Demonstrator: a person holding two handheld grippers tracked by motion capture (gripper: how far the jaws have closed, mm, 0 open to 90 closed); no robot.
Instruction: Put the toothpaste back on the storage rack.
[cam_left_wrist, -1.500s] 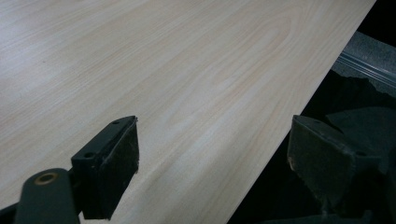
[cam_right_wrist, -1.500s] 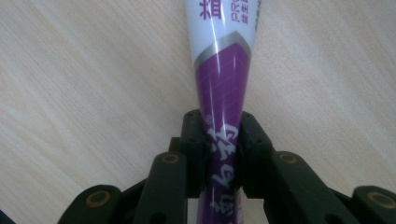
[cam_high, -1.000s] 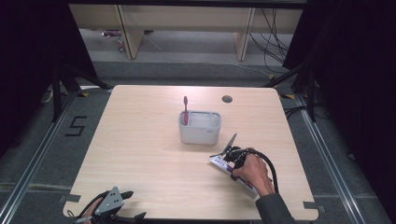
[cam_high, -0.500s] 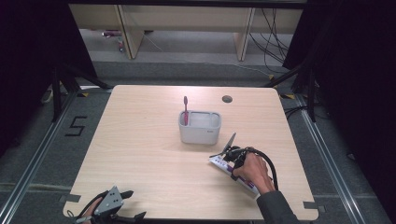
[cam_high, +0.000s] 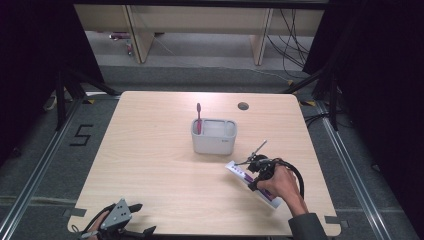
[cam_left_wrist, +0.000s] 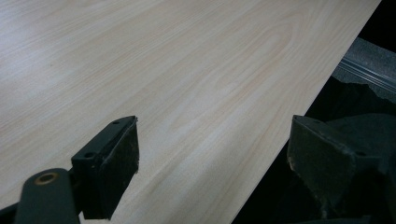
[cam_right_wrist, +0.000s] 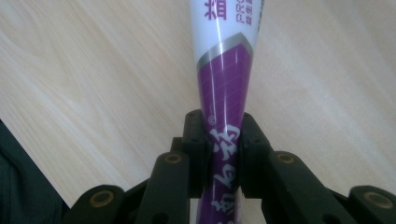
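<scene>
Left tool (cam_left_wrist: 212, 163) with jaws wide apart, nothing between them, above pale wooden table (cam_left_wrist: 177, 65) edge

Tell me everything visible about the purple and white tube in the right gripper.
The tube looks like soft glossy plastic: a white body with purple print, a silver chevron band, then a purple tail that narrows and flattens. The right gripper is shut on that flattened tail, a black jaw on each side. In the high view it lies slantwise over the table's near right part, in front of the grey holder.

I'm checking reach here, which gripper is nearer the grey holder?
Right. The right gripper, clamping the toothpaste tube, sits just beside the grey holder; the left gripper sits at the near table edge.
</scene>
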